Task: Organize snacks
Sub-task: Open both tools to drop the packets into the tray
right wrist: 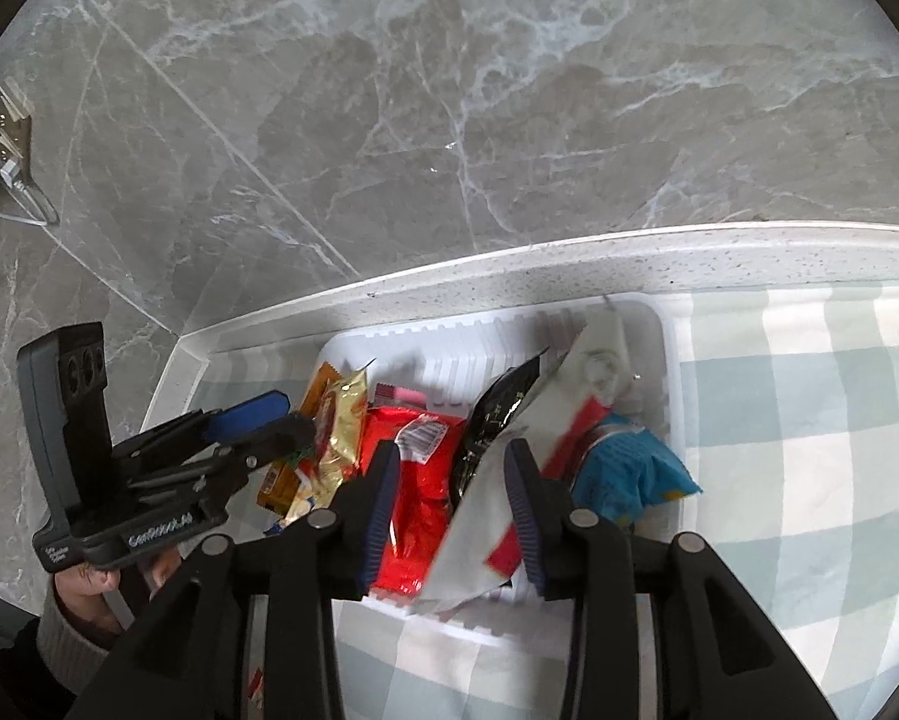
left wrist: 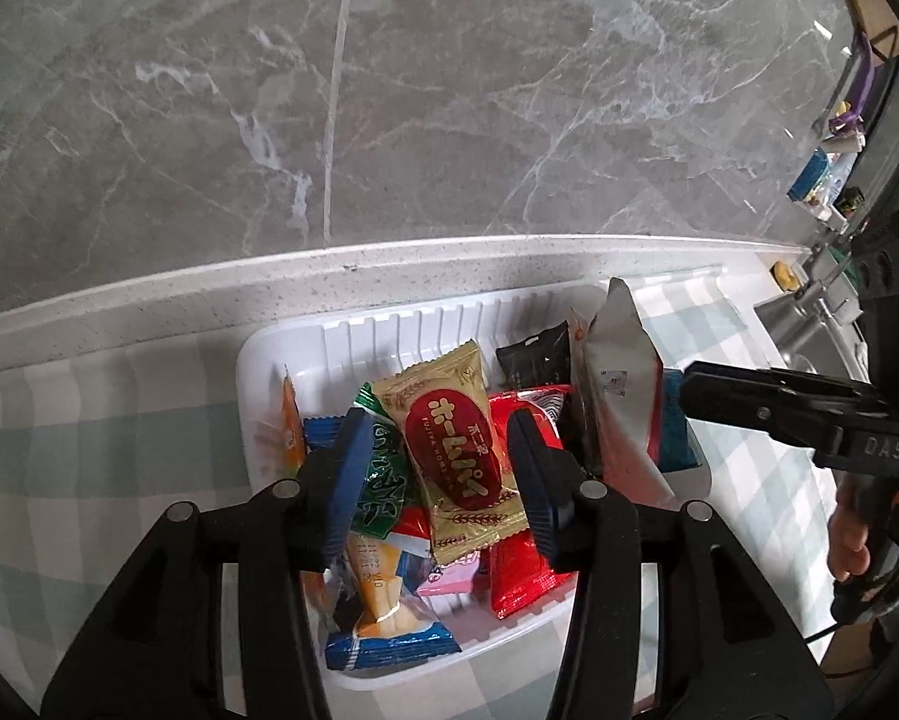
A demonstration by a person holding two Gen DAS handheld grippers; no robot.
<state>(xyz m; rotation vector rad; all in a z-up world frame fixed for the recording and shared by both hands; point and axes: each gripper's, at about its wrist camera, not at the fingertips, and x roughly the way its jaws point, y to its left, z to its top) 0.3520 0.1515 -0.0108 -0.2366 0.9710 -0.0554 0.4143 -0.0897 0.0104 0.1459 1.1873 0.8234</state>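
Left gripper [left wrist: 443, 468] partly open, gold pack [left wrist: 449, 450] loose between; right gripper [right wrist: 452, 504] partly open, white pouch [right wrist: 509, 480] at 12 o'clock.

Gold snack packet [left wrist: 455, 450] between parted left gripper [left wrist: 443, 468] fingers [left wrist: 344, 480].

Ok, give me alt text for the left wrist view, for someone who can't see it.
A white plastic tray full of wrapped snacks sits on a checked cloth against a grey marble wall. The left gripper, jaws open, straddles a gold biscuit packet without pressing it. At right, the right gripper reaches a tilted white-and-red packet.
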